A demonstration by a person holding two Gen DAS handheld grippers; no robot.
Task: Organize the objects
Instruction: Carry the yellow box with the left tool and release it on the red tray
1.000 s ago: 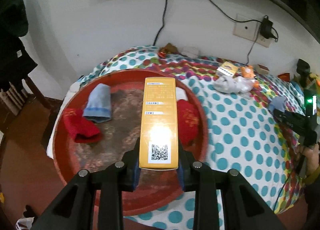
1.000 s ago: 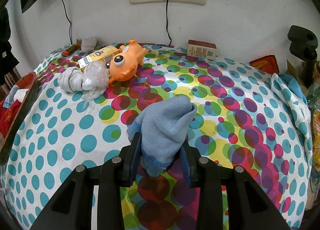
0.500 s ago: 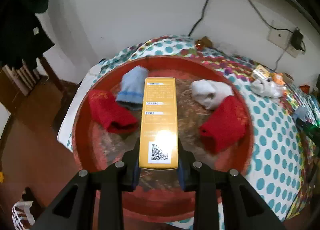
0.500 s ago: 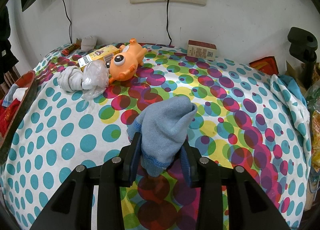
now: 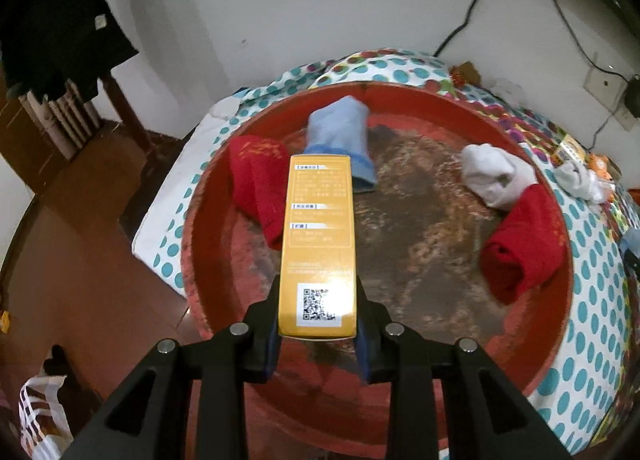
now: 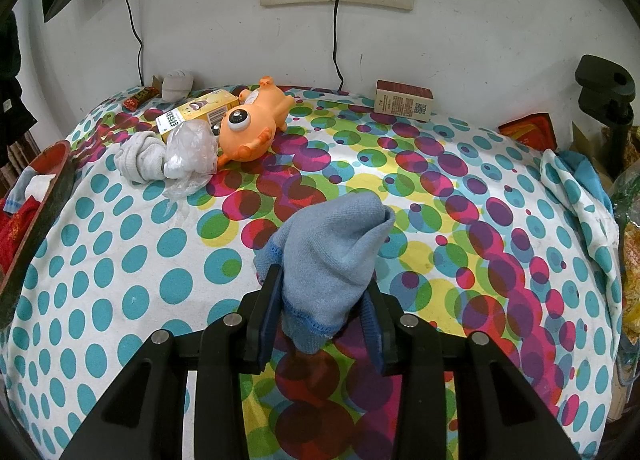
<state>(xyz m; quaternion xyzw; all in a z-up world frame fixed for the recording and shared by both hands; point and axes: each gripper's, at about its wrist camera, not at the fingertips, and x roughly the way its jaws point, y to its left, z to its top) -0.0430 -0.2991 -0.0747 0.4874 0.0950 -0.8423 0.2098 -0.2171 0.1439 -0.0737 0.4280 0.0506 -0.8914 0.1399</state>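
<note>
Left tongs (image 5: 318, 334) clamp the near end of a long yellow cardboard box (image 5: 319, 244), held above a round red tray (image 5: 560, 324) with a worn brown floor. Inside the tray: a light-blue sock (image 5: 342, 136) at the far rim, a red sock (image 5: 258, 184) at the left just under the box, and a white sock (image 5: 496, 176) touching a second red sock (image 5: 524, 248) at the right.

Right tongs (image 6: 320, 320) pinch a pale-blue knitted sock (image 6: 332, 248) over the polka-dot cloth (image 6: 120, 260), right of the tray; an orange rubber toy (image 6: 252, 128) lies farther back.
</note>
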